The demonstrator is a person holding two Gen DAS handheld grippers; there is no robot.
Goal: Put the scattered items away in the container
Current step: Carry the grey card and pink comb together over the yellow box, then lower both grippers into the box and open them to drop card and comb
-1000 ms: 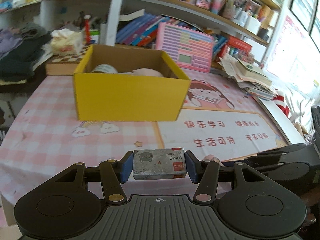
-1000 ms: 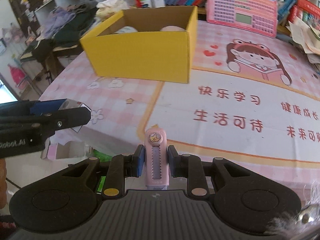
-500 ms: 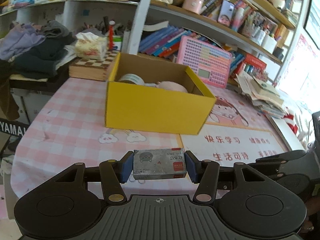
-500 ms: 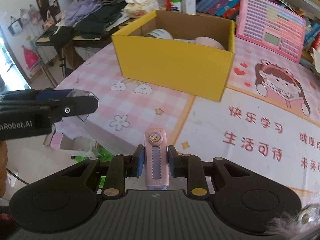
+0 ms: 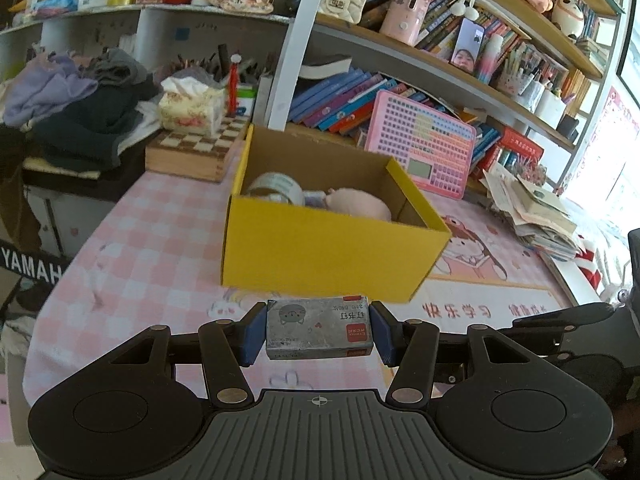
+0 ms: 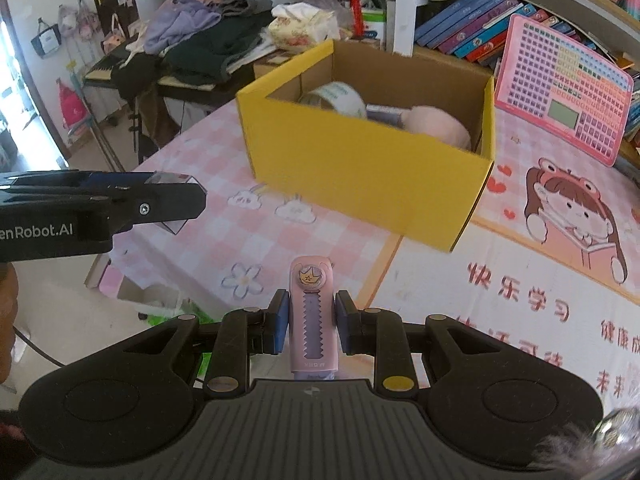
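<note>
The left gripper clamps a stiff, light staple box by its ends (firm grip); the right gripper pinches a slippery pink eraser

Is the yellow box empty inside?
No, the yellow box already holds a tape roll and a soft pink thing.

The box sits on the table, holding a tape roll left of a plush; a chessboard lies behind it.
</note>
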